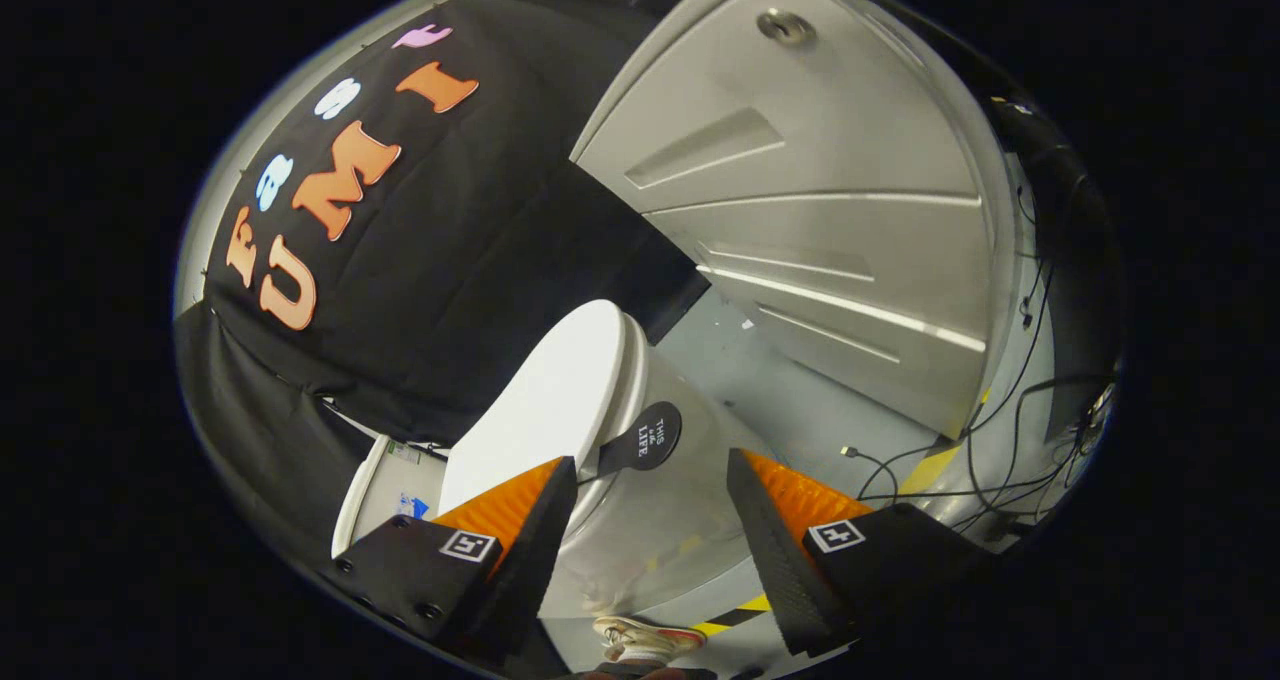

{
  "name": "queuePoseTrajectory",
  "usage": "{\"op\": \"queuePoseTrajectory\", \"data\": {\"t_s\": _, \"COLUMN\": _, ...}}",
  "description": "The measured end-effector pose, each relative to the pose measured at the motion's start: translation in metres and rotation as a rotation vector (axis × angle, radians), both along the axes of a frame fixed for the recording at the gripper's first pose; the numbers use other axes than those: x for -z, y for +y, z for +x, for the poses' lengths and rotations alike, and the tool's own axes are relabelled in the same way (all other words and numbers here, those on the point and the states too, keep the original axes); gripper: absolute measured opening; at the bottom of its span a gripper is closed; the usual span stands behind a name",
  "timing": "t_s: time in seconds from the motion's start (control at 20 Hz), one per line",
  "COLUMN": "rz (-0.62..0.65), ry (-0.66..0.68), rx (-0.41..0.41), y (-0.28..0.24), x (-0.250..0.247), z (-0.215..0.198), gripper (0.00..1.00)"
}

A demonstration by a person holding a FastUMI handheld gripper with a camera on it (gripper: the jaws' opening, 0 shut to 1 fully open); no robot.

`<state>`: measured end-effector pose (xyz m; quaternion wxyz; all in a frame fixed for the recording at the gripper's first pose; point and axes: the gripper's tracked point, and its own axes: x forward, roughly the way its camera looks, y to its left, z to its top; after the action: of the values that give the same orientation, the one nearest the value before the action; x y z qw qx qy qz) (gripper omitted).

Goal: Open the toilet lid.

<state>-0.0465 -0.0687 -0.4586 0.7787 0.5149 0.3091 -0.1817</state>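
Note:
A white toilet stands tilted in the gripper view, its lid [555, 400] lying down on the bowl [650, 535]. A round black tab [648, 438] sticks out from the lid's front edge. My gripper [650, 460] is open, fingers spread wide on either side of the toilet's front. The tab sits between the fingertips, closer to the left finger [520, 520], which overlaps the lid's edge; I cannot tell whether it touches. The right finger [790, 520] stands apart from the bowl. The white tank [385, 490] shows behind the lid.
A grey panelled door [820, 220] with a round metal knob [785, 27] rises beyond the toilet. Cables [960, 460] trail over the grey floor to the right. Yellow-black tape [735, 617] and a person's shoe [645, 640] lie near the bowl's base.

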Motion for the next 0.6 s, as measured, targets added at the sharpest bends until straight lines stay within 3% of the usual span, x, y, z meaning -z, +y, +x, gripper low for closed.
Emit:
{"op": "queuePoseTrajectory", "data": {"t_s": 0.1, "rz": 0.053, "ry": -0.027, "rx": 0.003, "y": 0.004, "x": 0.006, "z": 0.009, "gripper": 0.97}}
{"op": "queuePoseTrajectory", "data": {"t_s": 0.35, "rz": 0.141, "ry": -0.09, "rx": 0.105, "y": -0.006, "x": 0.015, "z": 0.031, "gripper": 0.96}}
{"op": "queuePoseTrajectory", "data": {"t_s": 0.5, "rz": 0.178, "ry": -0.133, "rx": 0.114, "y": -0.009, "x": 0.014, "z": 0.043, "gripper": 0.84}}
{"op": "queuePoseTrajectory", "data": {"t_s": 0.6, "rz": 0.206, "ry": -0.184, "rx": 0.146, "y": -0.013, "x": 0.008, "z": 0.053, "gripper": 0.68}}
